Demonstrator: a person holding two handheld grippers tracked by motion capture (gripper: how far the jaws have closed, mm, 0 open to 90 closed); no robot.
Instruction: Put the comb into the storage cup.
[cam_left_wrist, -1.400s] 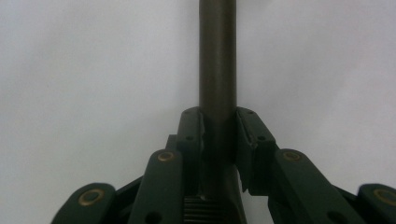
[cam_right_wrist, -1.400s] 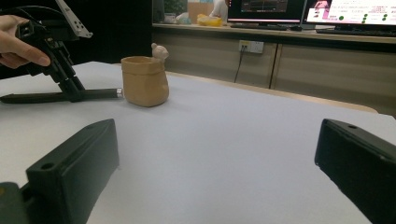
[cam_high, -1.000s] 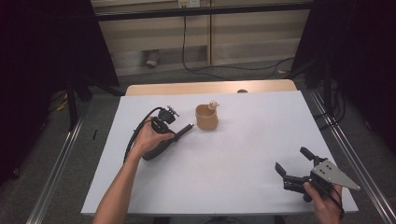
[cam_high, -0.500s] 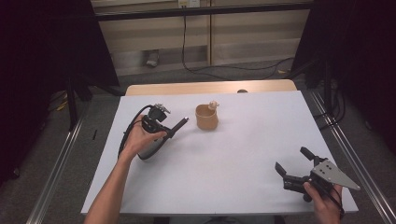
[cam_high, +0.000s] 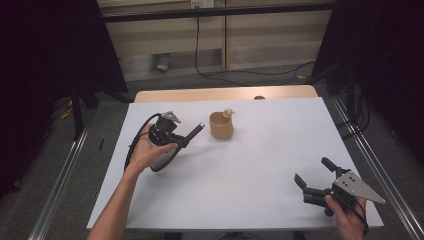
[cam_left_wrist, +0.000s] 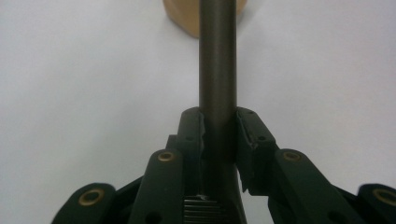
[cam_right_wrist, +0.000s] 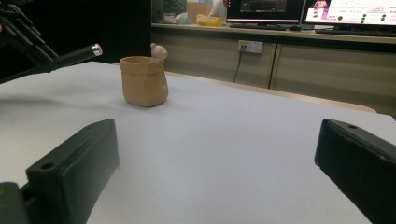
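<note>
White table (cam_high: 260, 175): left tool (cam_high: 186, 139) clamps a dark rod (cam_left_wrist: 217, 60); right tool (cam_high: 314, 176) gapes empty.

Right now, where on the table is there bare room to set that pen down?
Widest free patch: the white table between the left gripper, shut on the dark pen, and the open right gripper. Also bare: right of the tan pot toward the far right corner. Tightest between pen tip and pot.
</note>
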